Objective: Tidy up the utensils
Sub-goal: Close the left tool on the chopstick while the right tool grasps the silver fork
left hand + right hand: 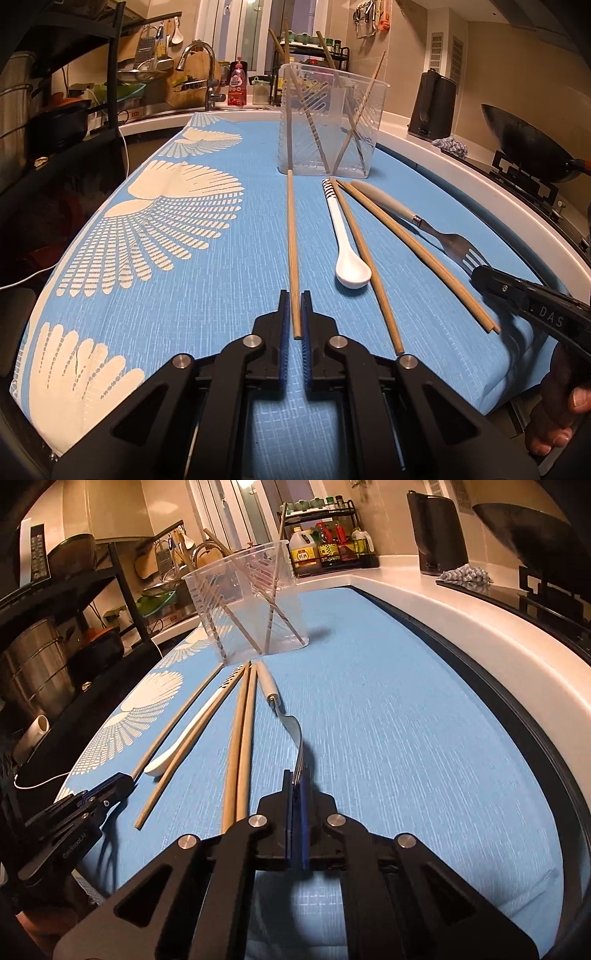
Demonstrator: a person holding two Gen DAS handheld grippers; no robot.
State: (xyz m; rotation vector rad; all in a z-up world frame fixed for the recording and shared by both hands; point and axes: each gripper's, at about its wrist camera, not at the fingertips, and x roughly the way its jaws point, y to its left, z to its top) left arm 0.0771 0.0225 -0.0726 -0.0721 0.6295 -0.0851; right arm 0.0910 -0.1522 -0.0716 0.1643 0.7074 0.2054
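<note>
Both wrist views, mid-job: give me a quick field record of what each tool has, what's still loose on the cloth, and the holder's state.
left tool: shut on single chopstick, near its close end
right tool: shut on fork, at the tines
loose on cloth: white spoon, three chopsticks
holder: clear plastic, upright at far end of the cloth, several chopsticks leaning inside
fork handle: pale, pointing toward the holder
lifted yet: cannot tell for either item
</note>
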